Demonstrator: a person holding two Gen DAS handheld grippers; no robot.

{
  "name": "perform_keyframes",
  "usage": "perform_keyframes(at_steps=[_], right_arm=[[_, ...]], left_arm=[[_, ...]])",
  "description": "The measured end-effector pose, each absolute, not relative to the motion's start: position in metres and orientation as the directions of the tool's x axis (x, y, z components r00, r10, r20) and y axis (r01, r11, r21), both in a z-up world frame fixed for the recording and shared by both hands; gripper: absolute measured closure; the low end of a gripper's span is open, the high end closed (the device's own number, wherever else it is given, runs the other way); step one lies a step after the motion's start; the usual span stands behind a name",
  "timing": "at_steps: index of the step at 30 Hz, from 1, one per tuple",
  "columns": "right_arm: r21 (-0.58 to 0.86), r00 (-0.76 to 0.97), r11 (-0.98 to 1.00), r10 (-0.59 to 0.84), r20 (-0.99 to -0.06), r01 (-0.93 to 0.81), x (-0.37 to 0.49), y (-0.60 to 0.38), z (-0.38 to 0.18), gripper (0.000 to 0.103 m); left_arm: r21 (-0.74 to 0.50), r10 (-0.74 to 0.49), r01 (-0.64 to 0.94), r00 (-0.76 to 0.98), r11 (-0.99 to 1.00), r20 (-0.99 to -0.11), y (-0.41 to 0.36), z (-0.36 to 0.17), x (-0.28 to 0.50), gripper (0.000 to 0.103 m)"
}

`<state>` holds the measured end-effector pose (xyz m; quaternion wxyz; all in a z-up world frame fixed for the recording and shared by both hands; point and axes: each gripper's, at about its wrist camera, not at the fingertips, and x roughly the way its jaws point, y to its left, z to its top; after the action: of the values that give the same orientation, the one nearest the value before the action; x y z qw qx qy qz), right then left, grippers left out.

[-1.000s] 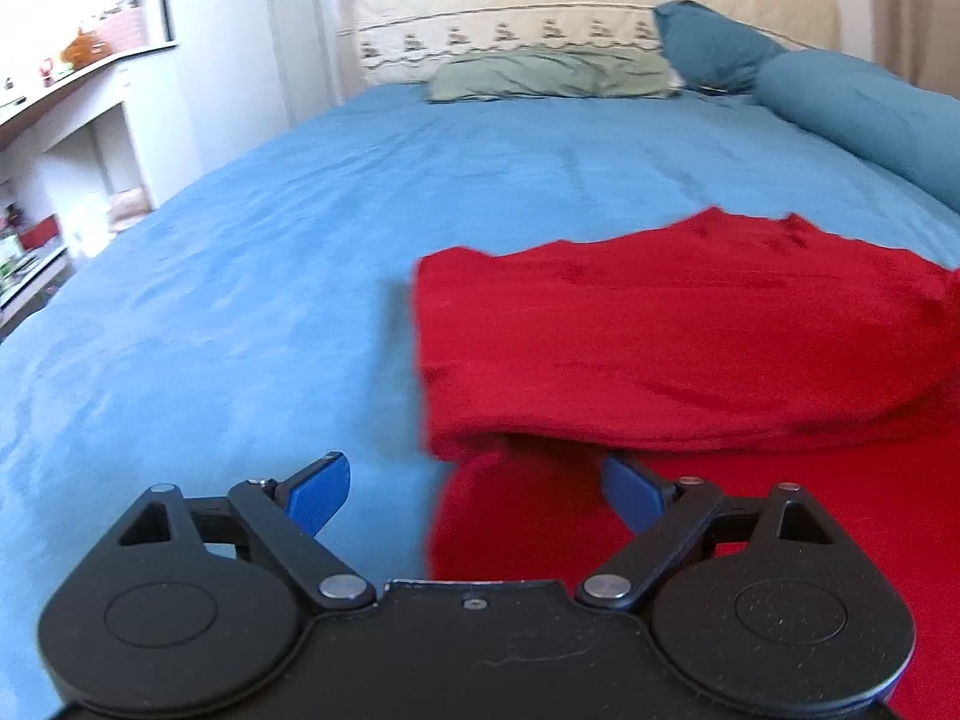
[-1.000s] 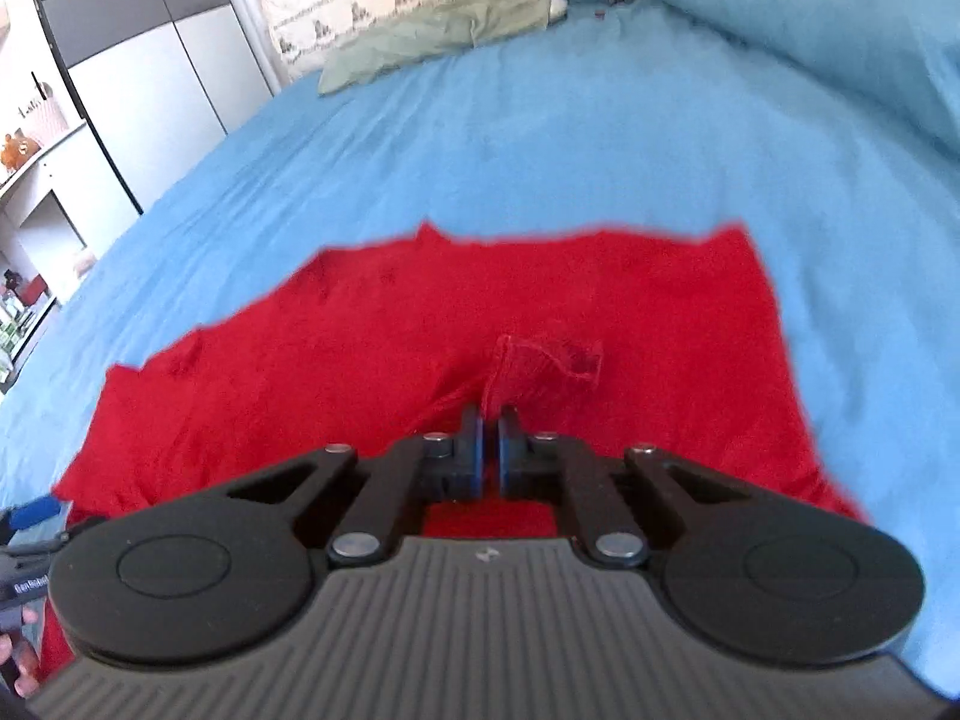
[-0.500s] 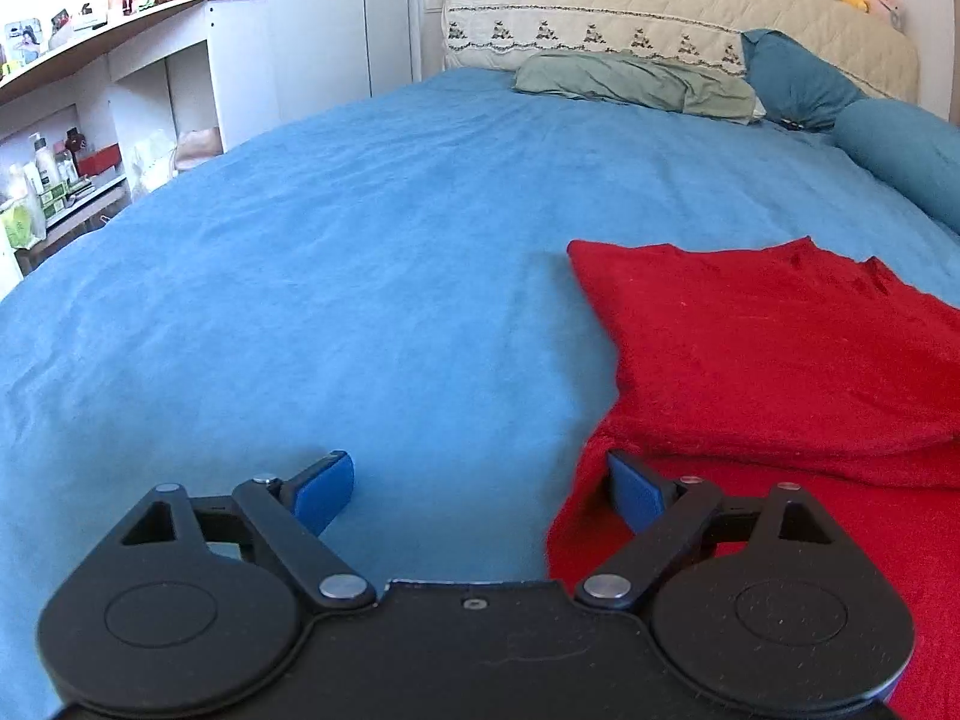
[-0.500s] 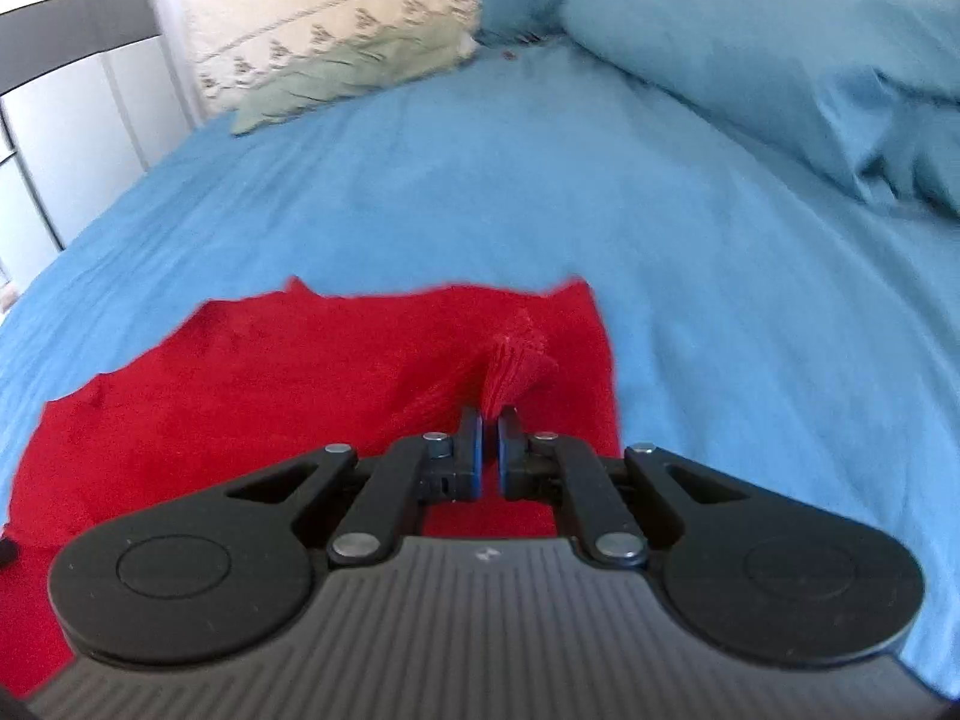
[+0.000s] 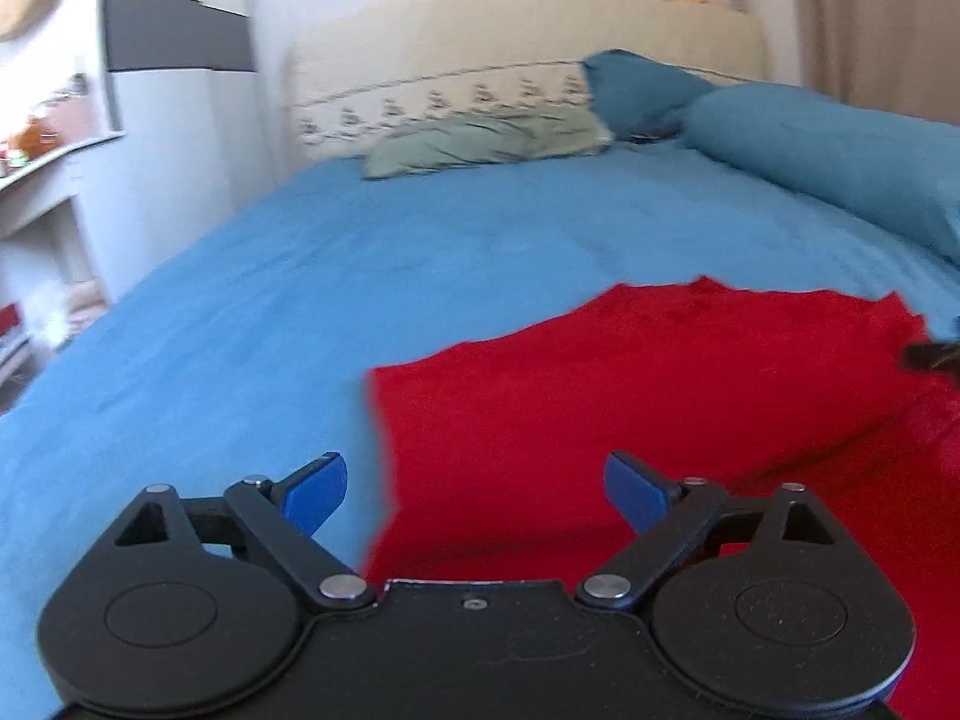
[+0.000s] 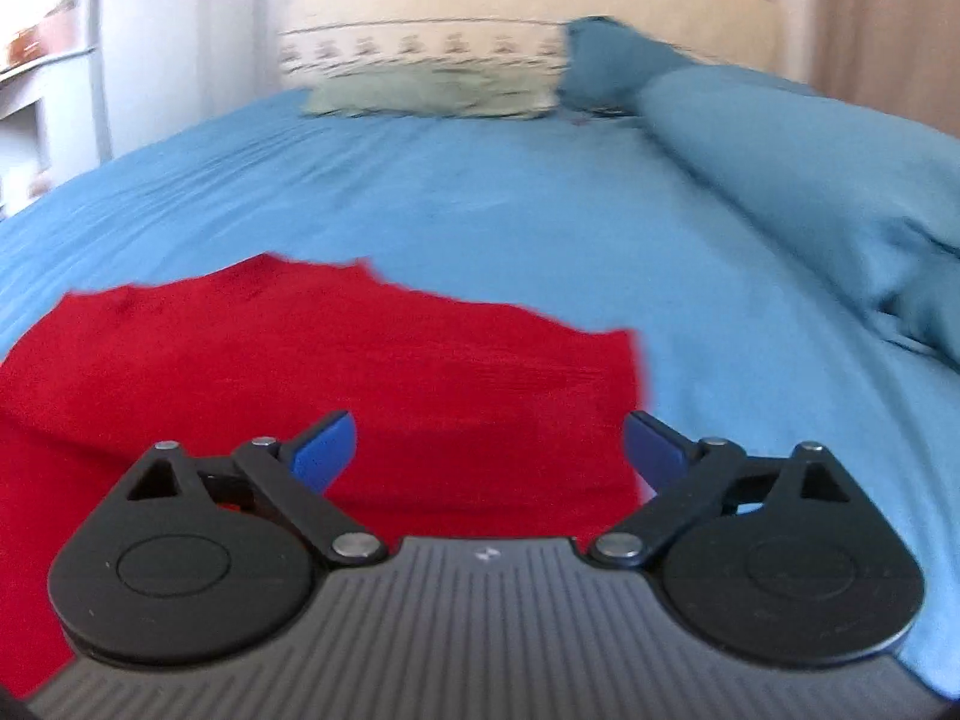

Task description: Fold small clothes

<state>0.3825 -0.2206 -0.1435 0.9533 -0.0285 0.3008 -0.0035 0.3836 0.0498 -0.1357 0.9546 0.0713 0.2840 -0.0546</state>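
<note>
**Both tools open over the red garment**

Your left tool [image 5: 474, 489] is spread wide and holds nothing; its fingers straddle the left edge of the red garment [image 5: 630, 396]. Your right tool [image 6: 489, 450] is equally wide and empty, straddling the garment's right edge [image 6: 336, 360]. The garment lies flat on the blue bed [image 5: 252, 324], folded over itself, its long axis running left to right across your view, its uneven far edge toward the headboard [image 5: 528, 42].
</note>
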Motion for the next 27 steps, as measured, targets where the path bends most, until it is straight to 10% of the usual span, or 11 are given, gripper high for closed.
perform_keyframes(at_steps=[9, 17, 27], right_arm=[[0.084, 0.739, 0.996, 0.078, -0.669, -0.03, 0.371, -0.243, -0.178, 0.0], [0.163, 0.841, 0.983, 0.156, -0.517, -0.083, 0.38, -0.241, -0.142, 0.0], [0.117, 0.789, 0.99, 0.013, -0.615, 0.075, 0.423, -0.274, -0.172, 0.0]], left_arm=[[-0.001, -0.093, 0.12, 0.76, 0.993, -0.643, 0.052, -0.173, 0.417, 0.008], [0.01, -0.092, 0.126, 0.775, 0.992, -0.625, 0.05, -0.178, 0.416, 0.005], [-0.002, -0.1, 0.125, 0.785, 0.992, -0.611, 0.052, -0.184, 0.413, 0.003]])
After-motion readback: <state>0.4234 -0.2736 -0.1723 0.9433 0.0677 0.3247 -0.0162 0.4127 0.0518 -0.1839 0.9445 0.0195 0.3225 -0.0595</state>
